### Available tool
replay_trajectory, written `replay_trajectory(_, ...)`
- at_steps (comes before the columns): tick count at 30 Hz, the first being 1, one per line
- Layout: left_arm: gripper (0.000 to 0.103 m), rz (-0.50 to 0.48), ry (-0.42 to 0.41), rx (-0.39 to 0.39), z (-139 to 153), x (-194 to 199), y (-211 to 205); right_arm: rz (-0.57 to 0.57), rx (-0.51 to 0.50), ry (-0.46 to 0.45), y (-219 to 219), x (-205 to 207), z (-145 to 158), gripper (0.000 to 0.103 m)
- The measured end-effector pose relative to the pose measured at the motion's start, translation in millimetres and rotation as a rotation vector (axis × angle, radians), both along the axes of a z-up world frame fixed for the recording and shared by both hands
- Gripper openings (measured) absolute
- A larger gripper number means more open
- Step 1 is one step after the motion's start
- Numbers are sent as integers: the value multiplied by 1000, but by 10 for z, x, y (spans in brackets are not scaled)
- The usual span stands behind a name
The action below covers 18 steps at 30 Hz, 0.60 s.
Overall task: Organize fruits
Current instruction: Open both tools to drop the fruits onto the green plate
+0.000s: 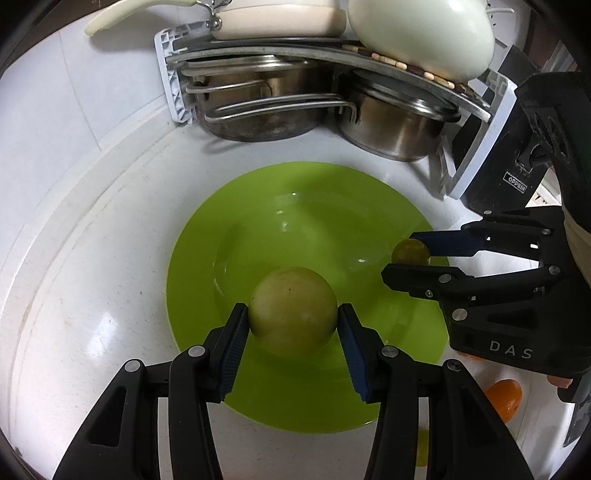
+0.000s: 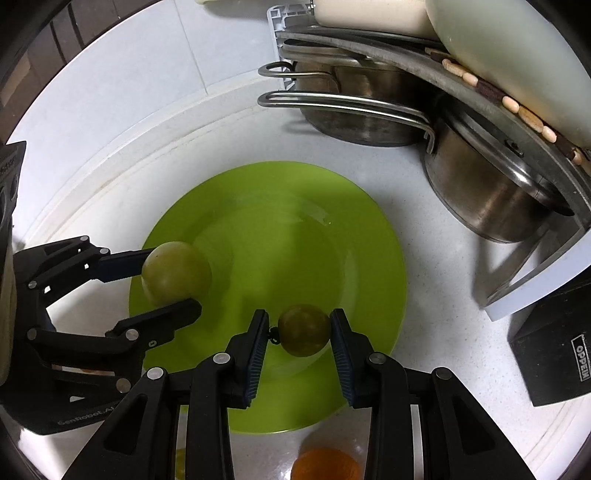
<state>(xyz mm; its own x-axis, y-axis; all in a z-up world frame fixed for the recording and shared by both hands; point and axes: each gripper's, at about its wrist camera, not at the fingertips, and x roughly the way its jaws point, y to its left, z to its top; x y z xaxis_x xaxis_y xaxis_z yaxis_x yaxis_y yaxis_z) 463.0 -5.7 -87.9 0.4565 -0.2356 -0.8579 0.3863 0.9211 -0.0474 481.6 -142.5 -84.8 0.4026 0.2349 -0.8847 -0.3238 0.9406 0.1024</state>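
A lime-green plate [image 1: 295,221] [image 2: 280,229] lies on the white counter. My left gripper [image 1: 293,321] [image 2: 170,282] is shut on a large pale-green round fruit [image 1: 293,308] [image 2: 175,273], held over the plate's near-left part. My right gripper [image 2: 299,328] [image 1: 406,253] is shut on a smaller dark-green round fruit [image 2: 303,329] [image 1: 410,251] with a short stem on its left side, held over the plate's right edge. An orange [image 1: 506,402] [image 2: 325,465] lies on the counter near the plate's front rim.
A dish rack [image 1: 177,74] with steel pots [image 1: 258,110] [image 2: 491,199] stands behind the plate, with a cream pan [image 1: 280,18] and a pale jug [image 1: 421,33] on top. A black box [image 1: 513,155] [image 2: 557,354] sits right. A yellowish fruit [image 1: 423,450] lies in front.
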Motion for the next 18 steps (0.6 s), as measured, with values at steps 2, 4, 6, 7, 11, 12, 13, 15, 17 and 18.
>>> replay_trajectory(2, 49, -3, -14, -2, 27, -19, 13, 0, -8, -7, 13, 6, 1, 36)
replay_trajectory(4, 49, -14, -34, 7, 72, -48, 17, -9, -5, -13, -1, -7, 12, 45)
replay_trajectory(6, 50, -7, -60, 23, 133, -85, 42, -16, -8, -27, -10, -44, 42, 46)
replay_trajectory(7, 51, -9, -67, 21, 155, -101, 56, -15, -10, -36, -21, -64, 64, 46)
replay_trajectory(11, 55, 2, -96, 10, 286, -214, 139, -19, -15, -83, -41, -218, 214, 46)
replay_trajectory(12, 56, 8, -111, 9, 338, -260, 166, -19, -13, -99, -44, -267, 272, 46)
replay_trajectory(13, 58, 11, -123, 7, 375, -289, 174, -21, -14, -113, -42, -308, 321, 46)
replay_trajectory(15, 59, 15, -152, -4, 496, -398, 208, -18, -19, -140, -32, -378, 415, 46)
replay_trajectory(17, 62, 22, -185, -17, 619, -510, 254, -19, -15, -169, -18, -482, 535, 46)
replay_trajectory(18, 64, 25, -200, -22, 671, -557, 277, -19, -9, -181, -13, -524, 583, 47)
